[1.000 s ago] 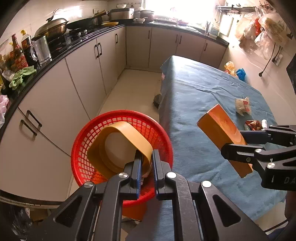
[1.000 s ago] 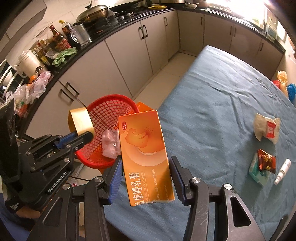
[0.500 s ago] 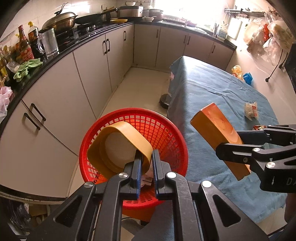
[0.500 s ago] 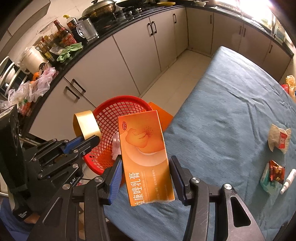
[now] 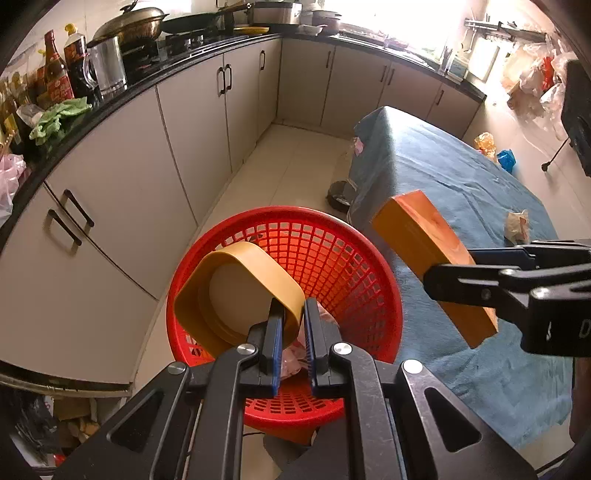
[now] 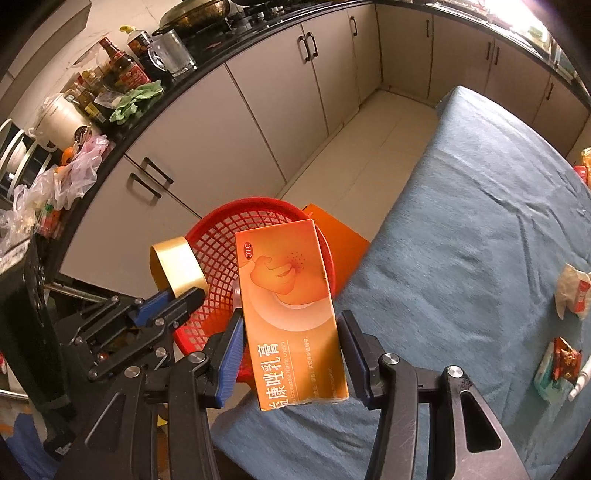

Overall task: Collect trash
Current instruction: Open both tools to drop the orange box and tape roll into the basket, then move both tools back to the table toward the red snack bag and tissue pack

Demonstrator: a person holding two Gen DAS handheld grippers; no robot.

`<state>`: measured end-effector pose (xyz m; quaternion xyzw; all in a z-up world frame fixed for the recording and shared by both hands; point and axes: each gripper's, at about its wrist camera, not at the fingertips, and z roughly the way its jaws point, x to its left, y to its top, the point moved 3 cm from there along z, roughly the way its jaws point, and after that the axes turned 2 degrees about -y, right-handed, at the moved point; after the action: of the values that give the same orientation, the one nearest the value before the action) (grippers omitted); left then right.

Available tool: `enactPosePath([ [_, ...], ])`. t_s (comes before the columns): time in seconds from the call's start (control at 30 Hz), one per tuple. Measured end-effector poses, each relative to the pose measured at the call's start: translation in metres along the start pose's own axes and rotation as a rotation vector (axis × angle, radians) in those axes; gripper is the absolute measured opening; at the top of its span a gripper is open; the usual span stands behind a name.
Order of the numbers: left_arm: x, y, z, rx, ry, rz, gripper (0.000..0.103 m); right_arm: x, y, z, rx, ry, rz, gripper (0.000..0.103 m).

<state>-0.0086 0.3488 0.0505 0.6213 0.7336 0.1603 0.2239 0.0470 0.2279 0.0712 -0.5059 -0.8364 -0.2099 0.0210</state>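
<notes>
My left gripper (image 5: 293, 314) pinches tape roll (image 5: 236, 291) over red basket (image 5: 369, 266), beside desk (image 6: 480, 221) edge. Right gripper (image 6: 290, 347) clamps orange box (image 6: 291, 310) above basket rim. Basket contents partly hidden.

Pale cabinets (image 5: 192, 122) under black countertop (image 5: 110, 94), tiled floor (image 5: 295, 170), bright window (image 5: 388, 14).
</notes>
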Motion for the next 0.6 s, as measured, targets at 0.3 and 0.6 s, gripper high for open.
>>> enactPosePath([
  [0.3, 0.011, 0.002, 0.004, 0.006, -0.004, -0.030, 0.012, 0.013, 0.017, 0.015, 0.004, 0.013, 0.004, 0.055],
  [0.6, 0.016, 0.007, -0.008, -0.026, 0.007, -0.043, 0.042, 0.006, 0.028, 0.000, -0.039, 0.017, 0.047, 0.055],
])
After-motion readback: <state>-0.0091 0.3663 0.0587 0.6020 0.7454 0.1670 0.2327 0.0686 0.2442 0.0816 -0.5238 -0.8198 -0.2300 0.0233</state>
